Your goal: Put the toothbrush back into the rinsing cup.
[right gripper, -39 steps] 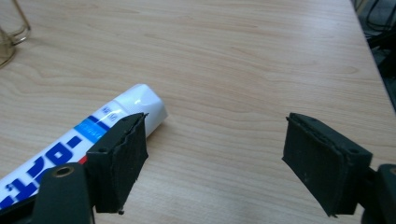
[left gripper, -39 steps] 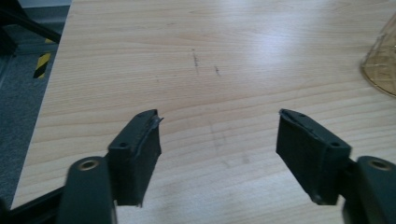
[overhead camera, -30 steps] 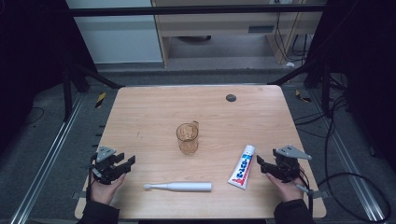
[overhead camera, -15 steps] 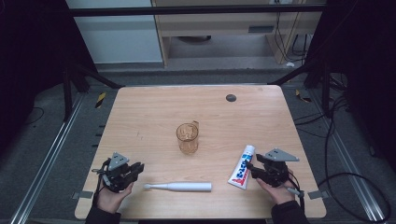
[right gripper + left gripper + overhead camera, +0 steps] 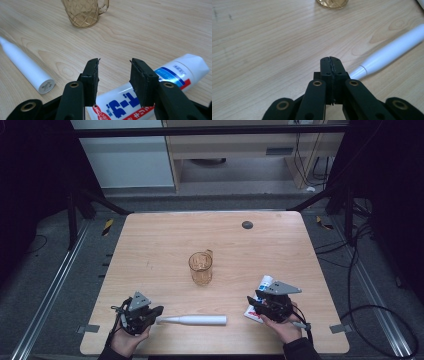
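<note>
The left gripper [image 5: 150, 312], jaws pressed together on nothing, is held at the white toothbrush's [image 5: 192, 320] nine-o'clock tip; the right gripper [image 5: 113, 75], jaws just closing, remains spread over the toothpaste tube [image 5: 155, 87] on the tabletop [image 5: 150, 250]. A centred, square bite is advised.

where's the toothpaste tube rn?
High view: the toothpaste tube lies near the table's front right, under the right gripper, right of the white toothbrush handle and amber cup.
</note>
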### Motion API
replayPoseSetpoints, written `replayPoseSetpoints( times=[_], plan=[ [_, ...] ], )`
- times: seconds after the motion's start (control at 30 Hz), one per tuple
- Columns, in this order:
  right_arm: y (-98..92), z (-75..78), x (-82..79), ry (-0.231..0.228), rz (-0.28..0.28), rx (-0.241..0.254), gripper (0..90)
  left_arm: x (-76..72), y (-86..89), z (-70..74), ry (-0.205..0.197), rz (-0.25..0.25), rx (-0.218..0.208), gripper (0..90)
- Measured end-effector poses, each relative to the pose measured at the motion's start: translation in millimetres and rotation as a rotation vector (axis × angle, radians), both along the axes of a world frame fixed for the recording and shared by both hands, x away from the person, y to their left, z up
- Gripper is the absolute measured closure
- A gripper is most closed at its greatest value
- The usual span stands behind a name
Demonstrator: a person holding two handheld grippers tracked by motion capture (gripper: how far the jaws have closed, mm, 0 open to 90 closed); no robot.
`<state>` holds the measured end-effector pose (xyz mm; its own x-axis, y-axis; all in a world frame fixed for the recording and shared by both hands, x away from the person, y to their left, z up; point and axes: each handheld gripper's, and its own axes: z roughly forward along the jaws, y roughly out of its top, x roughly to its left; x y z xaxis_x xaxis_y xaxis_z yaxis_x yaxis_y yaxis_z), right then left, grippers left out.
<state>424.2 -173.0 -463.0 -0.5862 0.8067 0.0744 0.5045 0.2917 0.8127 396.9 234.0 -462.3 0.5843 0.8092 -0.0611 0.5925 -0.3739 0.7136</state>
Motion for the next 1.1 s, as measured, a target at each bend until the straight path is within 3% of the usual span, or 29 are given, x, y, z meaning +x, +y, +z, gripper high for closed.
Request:
replayPoseSetpoints(
  times=[0.47,0.8,1.1],
  plan=[
    [29.3,-2.1,2.4,0.026,0.071,-0.002,70.9,-9.0,-14.3,-8.4,0.053,-0.077,0.043,89.6],
    [53.1,-8.4,1.1,0.059,0.137,-0.003,79.6,-10.8,-19.1,-12.9,0.077,-0.093,0.069,89.6],
    [70.0,-17.3,-0.8,0.091,0.189,-0.029,82.0,-8.6,-20.7,-16.8,0.089,-0.095,0.086,89.6]
  ],
)
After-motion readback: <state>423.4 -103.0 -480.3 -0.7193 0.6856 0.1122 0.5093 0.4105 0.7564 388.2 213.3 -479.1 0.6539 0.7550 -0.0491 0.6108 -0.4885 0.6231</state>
